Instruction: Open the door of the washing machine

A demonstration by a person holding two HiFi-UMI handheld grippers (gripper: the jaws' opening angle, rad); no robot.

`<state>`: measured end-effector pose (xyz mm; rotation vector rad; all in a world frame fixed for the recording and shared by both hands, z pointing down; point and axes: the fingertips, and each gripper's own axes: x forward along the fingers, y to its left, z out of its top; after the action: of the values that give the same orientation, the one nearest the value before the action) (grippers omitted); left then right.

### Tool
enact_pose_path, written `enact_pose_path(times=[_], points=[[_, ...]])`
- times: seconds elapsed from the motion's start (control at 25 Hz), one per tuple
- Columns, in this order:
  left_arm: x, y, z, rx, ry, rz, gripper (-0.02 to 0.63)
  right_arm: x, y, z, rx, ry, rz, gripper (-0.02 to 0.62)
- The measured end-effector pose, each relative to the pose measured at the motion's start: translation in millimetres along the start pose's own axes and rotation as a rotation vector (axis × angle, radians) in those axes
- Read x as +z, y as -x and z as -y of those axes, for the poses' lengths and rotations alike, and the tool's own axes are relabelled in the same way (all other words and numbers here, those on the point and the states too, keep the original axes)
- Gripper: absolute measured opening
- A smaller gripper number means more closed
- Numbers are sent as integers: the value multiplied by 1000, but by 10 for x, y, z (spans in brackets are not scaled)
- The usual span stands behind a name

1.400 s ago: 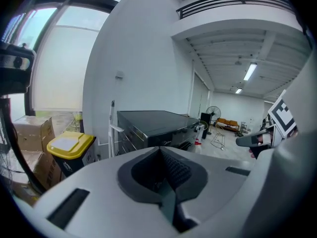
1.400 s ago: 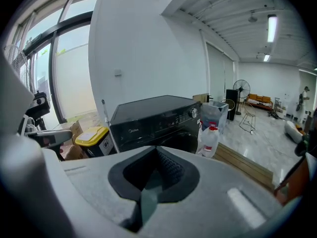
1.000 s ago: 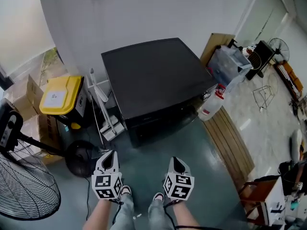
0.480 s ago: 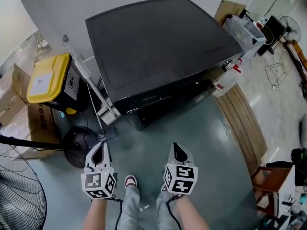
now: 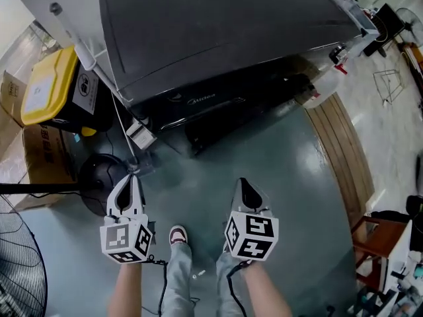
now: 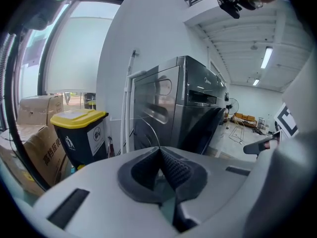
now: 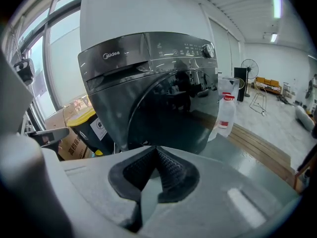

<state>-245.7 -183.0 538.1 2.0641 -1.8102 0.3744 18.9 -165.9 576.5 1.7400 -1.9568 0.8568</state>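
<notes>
**Head view with both gripper views.** Compared with a second ago, the washer (image 5: 218,32) is filling far more of the head view, with its front panel now showing. Both grippers are sitting lower, nearer the glossy grey-green floor (image 5: 284,170).

The left gripper (image 5: 134,179) and the right gripper (image 5: 243,183) are pointing ahead side by side. Each is holding its jaws pressed together on nothing, the ribbed dark pads (image 7: 171,170) meeting in a V.

The washer is standing ahead of both pairs of jaws, well apart from them. It is a boxy dark-grey machine with a flat matte top and a glossy control strip carrying a knob. Its door (image 7: 171,115) is facing the right jaws head-on. It is a large round pane of dark, reflective glass, sitting shut against the front.

Left of the left jaws, a dark bin (image 5: 41,88) with a yellow lid is standing beside cardboard boxes (image 5: 41,160). A fan's round black base (image 5: 99,177) is lying below and left of those jaws.

Right of the right jaws, a clear plastic jug (image 7: 227,110) is standing by the washer's corner, next to a strip of wooden planks (image 5: 340,150).
</notes>
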Motion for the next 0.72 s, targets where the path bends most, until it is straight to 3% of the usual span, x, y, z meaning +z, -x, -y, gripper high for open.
enact_pose_path(times=[0.36,0.72], points=[[-55,-69,-59,1,-3,-15,5,-60,-120,-57,22,-24,-16,6],[-107,-74,-180,5,-13,-39,5,51,-296,-247,50,-57,13,49]])
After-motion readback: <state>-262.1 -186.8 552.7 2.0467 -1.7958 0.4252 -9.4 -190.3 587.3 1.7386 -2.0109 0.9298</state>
